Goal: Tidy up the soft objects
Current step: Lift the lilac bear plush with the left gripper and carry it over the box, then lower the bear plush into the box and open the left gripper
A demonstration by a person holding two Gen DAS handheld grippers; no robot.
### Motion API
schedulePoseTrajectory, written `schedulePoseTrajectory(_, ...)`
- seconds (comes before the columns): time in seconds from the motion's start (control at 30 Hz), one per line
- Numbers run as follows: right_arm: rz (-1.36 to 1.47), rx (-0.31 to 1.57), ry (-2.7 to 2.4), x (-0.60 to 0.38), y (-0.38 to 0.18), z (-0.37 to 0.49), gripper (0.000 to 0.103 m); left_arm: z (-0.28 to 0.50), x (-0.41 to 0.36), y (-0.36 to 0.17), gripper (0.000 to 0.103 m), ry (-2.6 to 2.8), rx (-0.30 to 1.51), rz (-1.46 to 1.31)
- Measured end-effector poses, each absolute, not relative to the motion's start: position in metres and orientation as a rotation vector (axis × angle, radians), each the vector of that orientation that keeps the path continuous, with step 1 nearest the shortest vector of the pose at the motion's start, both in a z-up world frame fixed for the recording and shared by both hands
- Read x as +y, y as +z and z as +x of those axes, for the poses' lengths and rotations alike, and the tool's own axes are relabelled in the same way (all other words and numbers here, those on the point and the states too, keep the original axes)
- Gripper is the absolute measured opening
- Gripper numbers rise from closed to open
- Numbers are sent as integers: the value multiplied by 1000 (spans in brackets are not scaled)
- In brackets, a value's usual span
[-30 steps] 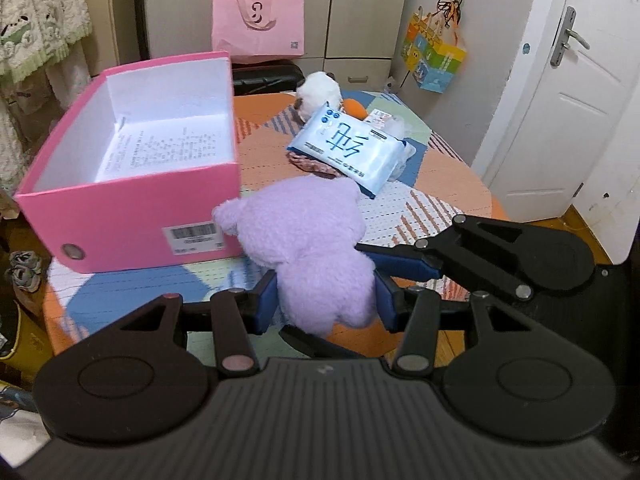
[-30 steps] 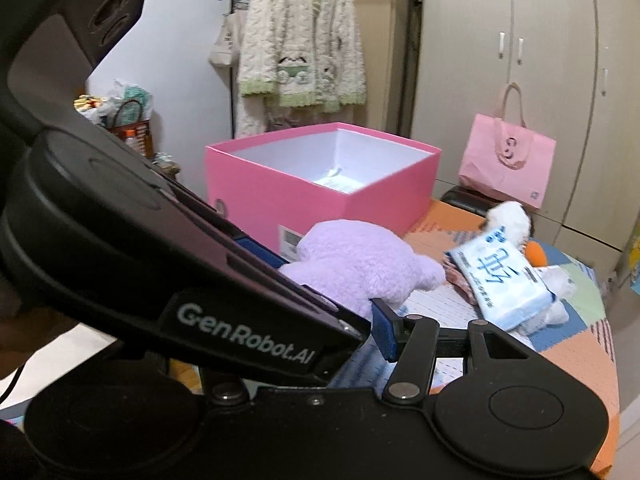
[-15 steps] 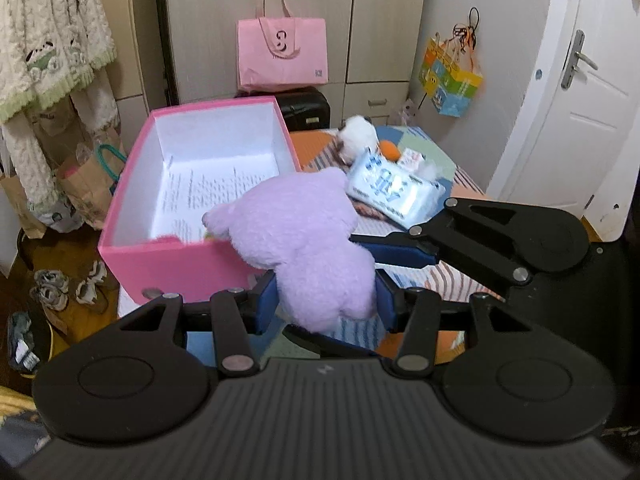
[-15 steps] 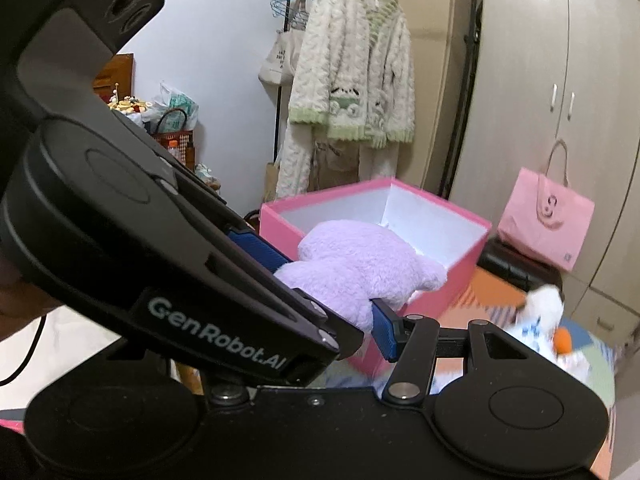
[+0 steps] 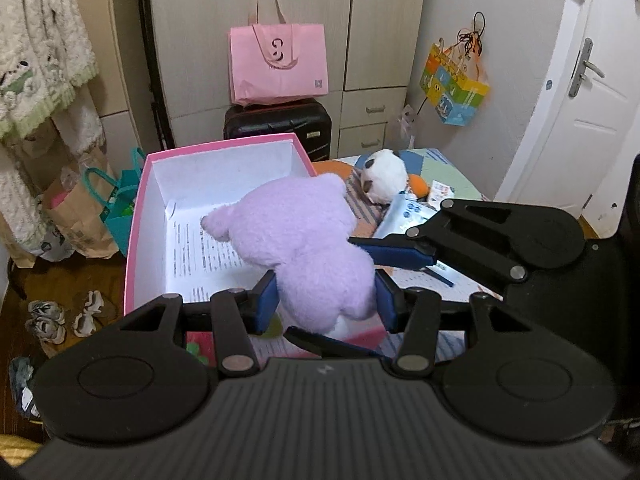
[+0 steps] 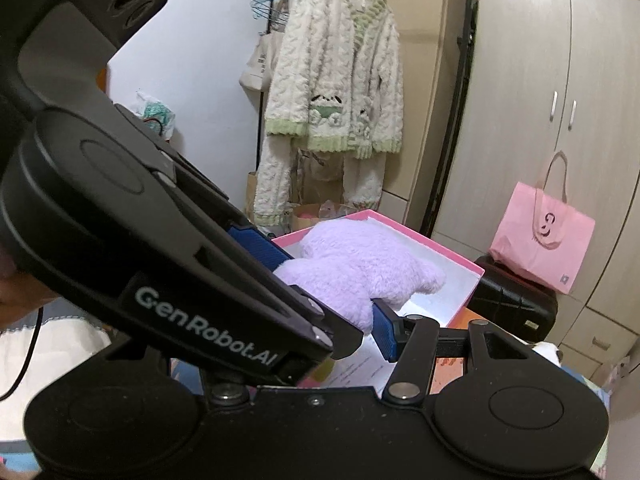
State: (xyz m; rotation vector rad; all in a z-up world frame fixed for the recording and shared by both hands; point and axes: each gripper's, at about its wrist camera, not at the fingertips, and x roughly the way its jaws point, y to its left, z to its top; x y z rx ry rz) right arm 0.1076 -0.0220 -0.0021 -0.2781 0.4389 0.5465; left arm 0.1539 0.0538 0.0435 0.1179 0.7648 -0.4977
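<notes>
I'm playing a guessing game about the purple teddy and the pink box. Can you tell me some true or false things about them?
1. Both hand-held grippers squeeze the purple teddy. True: the left hand-held gripper and the right hand-held gripper both clamp it.
2. The pink box has a lid on. False: it is open on top.
3. The teddy lies on the table. False: it is held over the box.
4. A printed paper lies in the box. True.
5. The white plush is in the box. False: it is on the table beside it.
</notes>
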Motion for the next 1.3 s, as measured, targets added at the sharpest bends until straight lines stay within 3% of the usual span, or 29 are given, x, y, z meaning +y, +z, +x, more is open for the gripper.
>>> schedulePoseTrajectory(0.63,-323,670,544,-24,-35,263,61,315,74,-15,48,-544,965,-67)
schedulePoseTrajectory(1.17,-500,837,599,-5,-51,315,58,370,82,-55,48,-486,1111,-209)
schedulePoseTrajectory(1.3,-519,853,569,-6,-56,318,59,372,78,-59,58,-450,1109,-179)
